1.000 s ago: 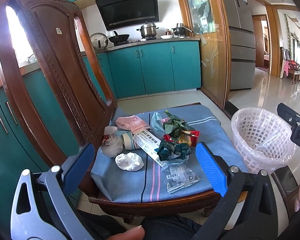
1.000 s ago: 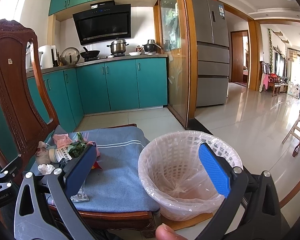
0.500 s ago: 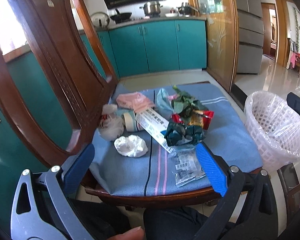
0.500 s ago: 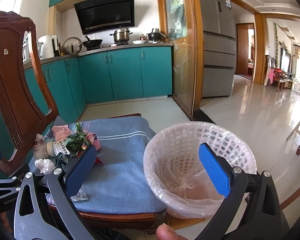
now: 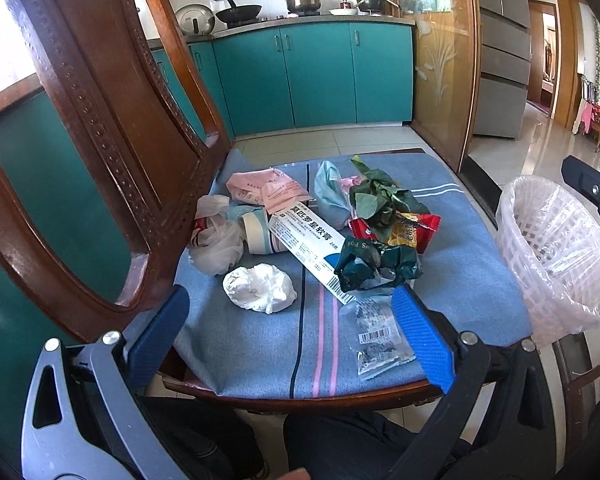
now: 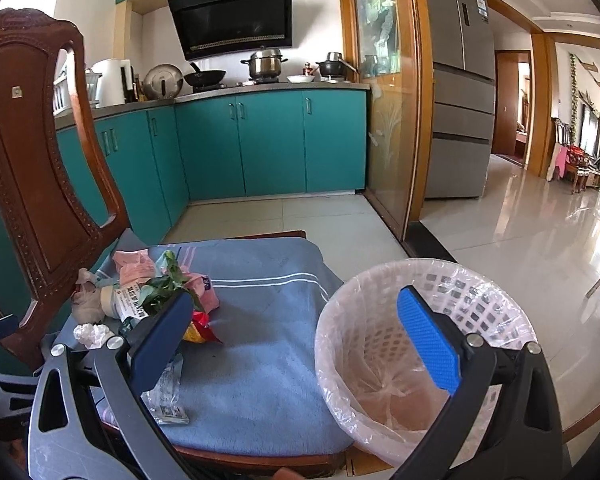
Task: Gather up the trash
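Your left gripper (image 5: pixel 288 332) stands wide open with nothing between its blue pads, low over the front edge of the blue cushion (image 5: pixel 260 344). Your right gripper (image 6: pixel 296 344) is wide open too and holds nothing; its right pad is over the white basket (image 6: pixel 496 308), which has a clear plastic liner and stands just beside the cushion.

The trash lies together on the cushion near the chair back (image 5: pixel 100 120): a white crumpled tissue (image 5: pixel 260 288), a long white box (image 5: pixel 312 248), a dark green wrapper (image 5: pixel 376 264), a clear packet (image 5: pixel 380 332), green leaves (image 5: pixel 376 200) and pink paper (image 5: pixel 264 190).
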Motion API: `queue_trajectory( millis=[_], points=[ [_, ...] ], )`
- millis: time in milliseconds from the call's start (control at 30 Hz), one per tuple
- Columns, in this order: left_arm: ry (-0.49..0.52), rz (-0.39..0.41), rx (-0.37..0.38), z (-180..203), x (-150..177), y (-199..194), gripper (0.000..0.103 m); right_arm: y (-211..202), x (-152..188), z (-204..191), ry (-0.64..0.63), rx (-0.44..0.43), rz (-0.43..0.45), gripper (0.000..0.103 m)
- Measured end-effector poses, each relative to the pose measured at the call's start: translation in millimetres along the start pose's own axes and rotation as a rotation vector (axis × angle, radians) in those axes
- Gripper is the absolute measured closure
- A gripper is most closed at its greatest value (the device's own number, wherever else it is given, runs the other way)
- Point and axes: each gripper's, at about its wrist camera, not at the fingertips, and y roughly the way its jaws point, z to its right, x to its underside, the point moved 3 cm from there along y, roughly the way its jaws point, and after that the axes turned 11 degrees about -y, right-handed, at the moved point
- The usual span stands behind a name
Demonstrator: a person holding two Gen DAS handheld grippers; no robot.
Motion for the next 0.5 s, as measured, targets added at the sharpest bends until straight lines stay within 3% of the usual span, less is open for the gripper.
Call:
queue_trajectory(
  millis=[333,500],
  points=[
    [-0.053,0.025,0.004,-8,-6,-5,0.003,17,-8,21,0.134,-0.054,-0.045,0.003],
    [-0.098,-0.001,0.036,-13,-3,-3,0.003,12,-12,19,0.102,-0.035,-0.044,0.003]
  ],
)
